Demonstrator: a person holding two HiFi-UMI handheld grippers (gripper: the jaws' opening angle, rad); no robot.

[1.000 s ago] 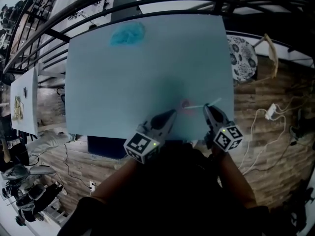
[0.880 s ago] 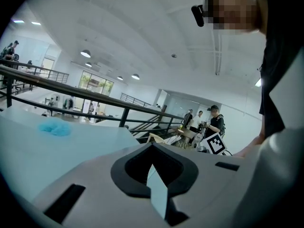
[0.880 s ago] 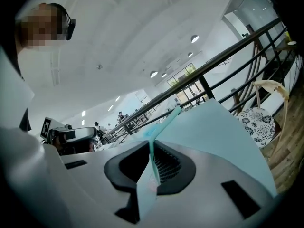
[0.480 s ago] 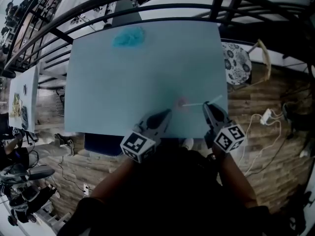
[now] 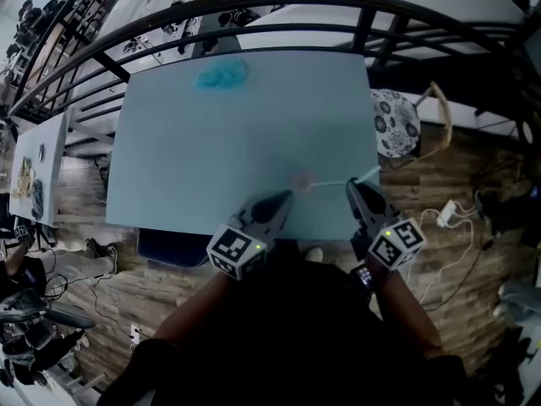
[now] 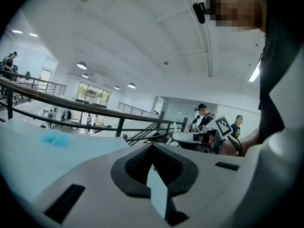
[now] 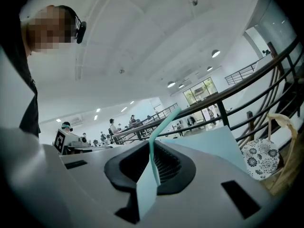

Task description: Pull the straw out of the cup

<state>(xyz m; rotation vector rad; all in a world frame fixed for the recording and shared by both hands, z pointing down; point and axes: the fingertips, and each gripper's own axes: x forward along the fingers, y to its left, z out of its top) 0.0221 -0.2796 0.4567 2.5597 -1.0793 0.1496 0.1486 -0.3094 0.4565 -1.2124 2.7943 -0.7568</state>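
A small pale pink cup (image 5: 302, 181) stands near the front edge of the light blue table (image 5: 211, 142). A thin pale straw (image 5: 338, 181) runs from the cup to the right and ends past my right gripper (image 5: 352, 185). In the right gripper view that gripper (image 7: 151, 170) is shut on the teal straw (image 7: 164, 127), which sticks up and to the right from the jaws. My left gripper (image 5: 286, 197) is just left of the cup, with its jaws together (image 6: 154, 175) and nothing visible between them. Neither gripper view shows the cup.
A crumpled blue cloth (image 5: 221, 76) lies at the table's far side, also visible in the left gripper view as the blue cloth (image 6: 56, 138). A black railing (image 5: 254, 15) curves behind the table. A patterned round seat (image 5: 396, 123) and cables (image 5: 448, 211) are on the wooden floor to the right.
The head view has shifted, so the table sits a little lower and further left. Both grippers keep their places by the cup, and the right one keeps hold of the straw.
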